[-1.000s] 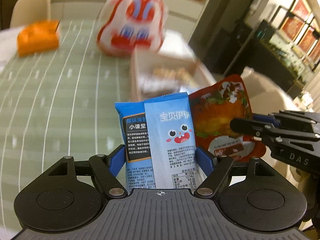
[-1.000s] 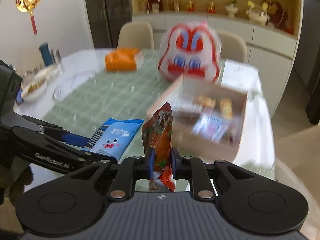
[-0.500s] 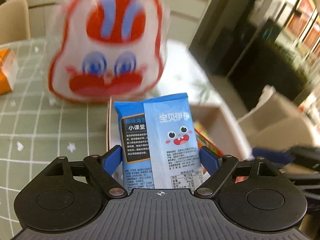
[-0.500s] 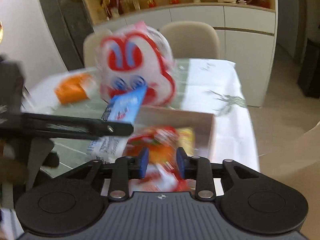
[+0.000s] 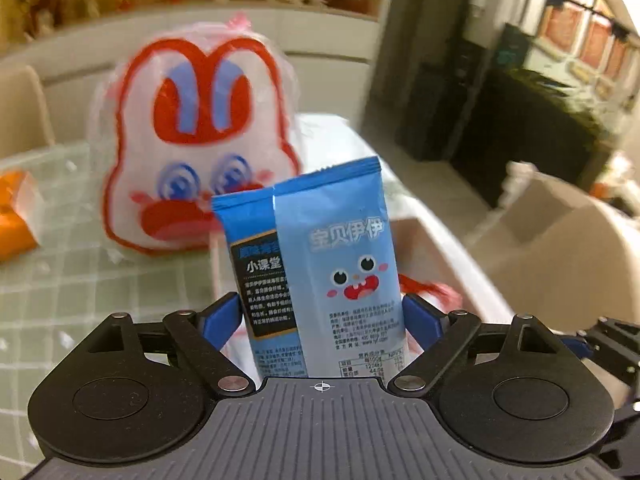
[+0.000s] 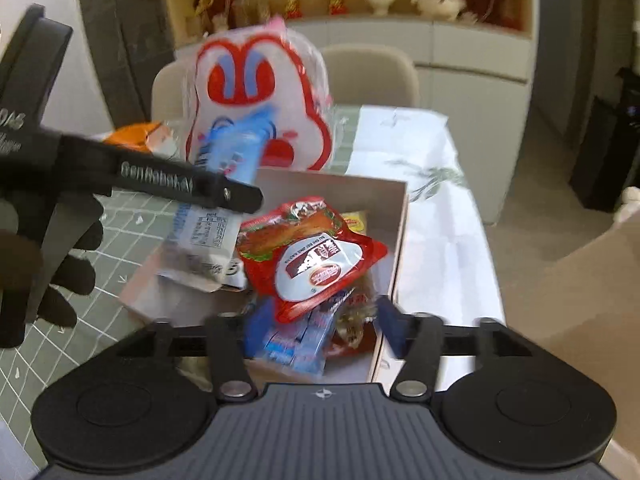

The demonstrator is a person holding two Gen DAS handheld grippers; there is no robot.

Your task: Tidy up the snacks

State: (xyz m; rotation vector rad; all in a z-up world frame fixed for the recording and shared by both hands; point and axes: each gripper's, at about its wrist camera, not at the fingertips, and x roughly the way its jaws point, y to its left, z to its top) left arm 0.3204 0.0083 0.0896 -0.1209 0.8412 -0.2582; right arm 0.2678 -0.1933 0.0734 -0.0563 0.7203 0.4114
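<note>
Grippers, two. The left gripper [image 5: 322, 316] has its blue pads closed against the sides of one light-blue foil snack packet with a cartoon face [image 5: 320, 264], and holds it above the near end of the box. The right gripper [image 6: 318, 326] stands with its jaws spread wide and nothing between them, over the box.

Box, one: an open pale cardboard box [image 6: 394, 240] on the green grid-patterned tablecloth [image 6: 116, 276].

Packets in the box: one red foil snack pouch with a white oval label [image 6: 316, 256] lies on top, tilted, its long axis running from upper left to lower right. Below it are several smaller wrappers, blurred and overlapped, so their number cannot be told.

The blue packet's long axis runs straight out along the fingers, with its crimped end pointing away from the camera. Its lower end is hidden behind the gripper body.

Behind the box: one white plastic bag printed with a red rabbit face [image 5: 192, 148], upright, and one orange box [image 5: 16, 216], cut off at the frame edge.
</note>
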